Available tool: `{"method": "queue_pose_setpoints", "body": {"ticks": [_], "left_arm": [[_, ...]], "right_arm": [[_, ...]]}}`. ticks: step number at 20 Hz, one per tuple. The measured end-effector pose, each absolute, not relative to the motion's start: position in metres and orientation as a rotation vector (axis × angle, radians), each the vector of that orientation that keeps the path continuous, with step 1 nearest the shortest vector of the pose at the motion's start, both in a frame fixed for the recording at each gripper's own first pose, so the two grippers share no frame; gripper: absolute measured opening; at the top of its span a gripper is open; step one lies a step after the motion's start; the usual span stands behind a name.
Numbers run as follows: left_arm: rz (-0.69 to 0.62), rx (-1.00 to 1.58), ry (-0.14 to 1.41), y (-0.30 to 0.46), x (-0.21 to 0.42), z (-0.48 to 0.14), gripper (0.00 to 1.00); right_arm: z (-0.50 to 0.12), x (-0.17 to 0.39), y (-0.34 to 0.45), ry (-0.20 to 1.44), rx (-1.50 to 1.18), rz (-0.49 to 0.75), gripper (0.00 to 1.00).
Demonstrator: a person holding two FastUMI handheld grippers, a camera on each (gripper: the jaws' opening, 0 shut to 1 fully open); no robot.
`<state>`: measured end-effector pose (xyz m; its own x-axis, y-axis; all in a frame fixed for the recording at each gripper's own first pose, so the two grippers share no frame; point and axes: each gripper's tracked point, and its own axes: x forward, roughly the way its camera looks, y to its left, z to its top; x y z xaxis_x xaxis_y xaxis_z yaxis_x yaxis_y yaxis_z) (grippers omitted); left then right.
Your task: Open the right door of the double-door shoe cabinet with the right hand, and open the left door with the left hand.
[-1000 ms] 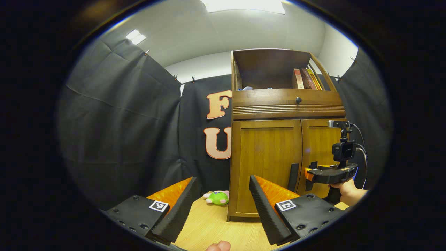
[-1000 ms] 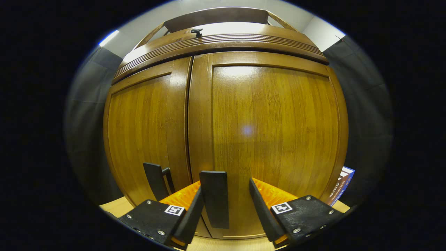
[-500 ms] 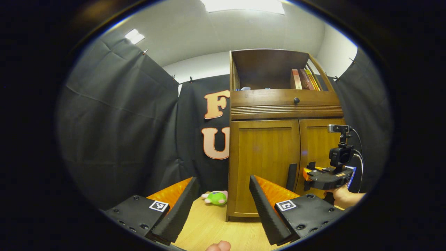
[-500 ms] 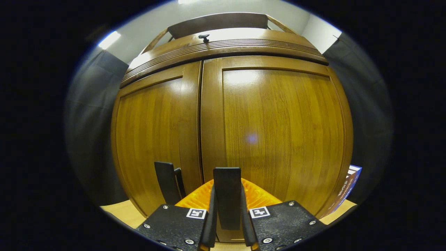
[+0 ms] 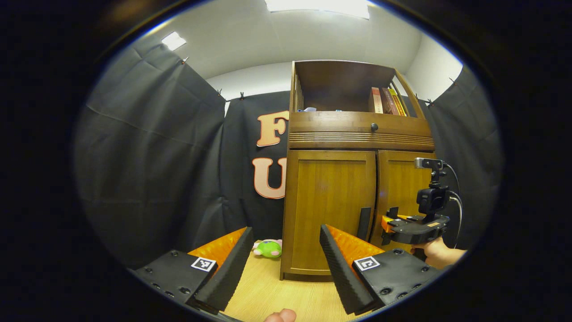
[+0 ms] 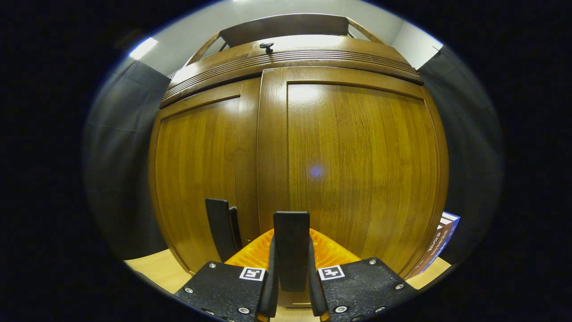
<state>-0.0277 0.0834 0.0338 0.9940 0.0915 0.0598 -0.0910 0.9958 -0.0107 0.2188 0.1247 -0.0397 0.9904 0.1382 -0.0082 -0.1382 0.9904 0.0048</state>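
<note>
The wooden shoe cabinet [image 5: 357, 134] stands on a light wood surface. Its left door [image 5: 328, 210] and right door [image 6: 357, 170] both look closed. In the right gripper view, my right gripper [image 6: 291, 264] is shut on the right door's dark upright handle [image 6: 291, 237], with one finger on each side. The left door's handle [image 6: 220, 226] stands free just to its left. The left gripper view shows my left gripper [image 5: 286, 264] open and empty, well short of the cabinet. It also shows the left door's handle [image 5: 363, 222] and the right gripper [image 5: 389, 220], held by a hand, at the right door.
A green plush toy [image 5: 268, 248] lies by the cabinet's left foot. Above the doors is a drawer with a dark knob [image 5: 373, 127], and an open shelf holds books [image 5: 384, 100]. A blue and white box [image 6: 440, 239] leans at the cabinet's right side. Black curtains surround the booth.
My right gripper closed on the right door's handle and still holds it. The left gripper stayed open, and the cabinet slid slightly left in its view.
</note>
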Motion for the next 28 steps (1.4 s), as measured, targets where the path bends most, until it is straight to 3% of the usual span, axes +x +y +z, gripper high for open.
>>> {"method": "queue_pose_setpoints", "body": {"ticks": [2,7,21,22,23,24,25,26,27,28], "left_arm": [[0.089,-0.002,-0.066,0.082,-0.029,0.036,0.99],[0.066,0.015,-0.070,0.064,-0.033,0.038,0.94],[-0.049,-0.053,-0.047,-0.008,-0.030,0.031,0.98],[-0.053,-0.053,-0.049,-0.012,-0.029,0.032,0.95],[-0.056,-0.054,-0.049,-0.016,-0.028,0.031,0.95],[-0.060,-0.055,-0.049,-0.020,-0.027,0.030,0.95],[-0.062,-0.057,-0.047,-0.024,-0.026,0.029,0.95],[-0.064,-0.059,-0.043,-0.027,-0.026,0.027,0.95],[-0.065,-0.062,-0.042,-0.030,-0.024,0.026,0.95],[-0.067,-0.065,-0.039,-0.033,-0.024,0.025,0.95]], "right_arm": [[-0.039,0.200,0.122,0.014,0.013,0.166,0.29],[-0.038,0.167,0.109,0.033,0.037,0.207,0.29],[-0.042,0.088,0.052,0.058,-0.004,0.182,0.29],[-0.043,0.083,0.048,0.061,0.001,0.177,0.19],[-0.044,0.079,0.043,0.064,0.003,0.177,0.29],[-0.044,0.074,0.037,0.068,0.002,0.176,0.29],[-0.044,0.069,0.031,0.068,0.003,0.169,0.19],[-0.044,0.065,0.026,0.071,0.002,0.164,0.18],[-0.044,0.060,0.019,0.073,0.000,0.159,0.27],[-0.046,0.056,0.012,0.077,0.000,0.153,0.27]]}}
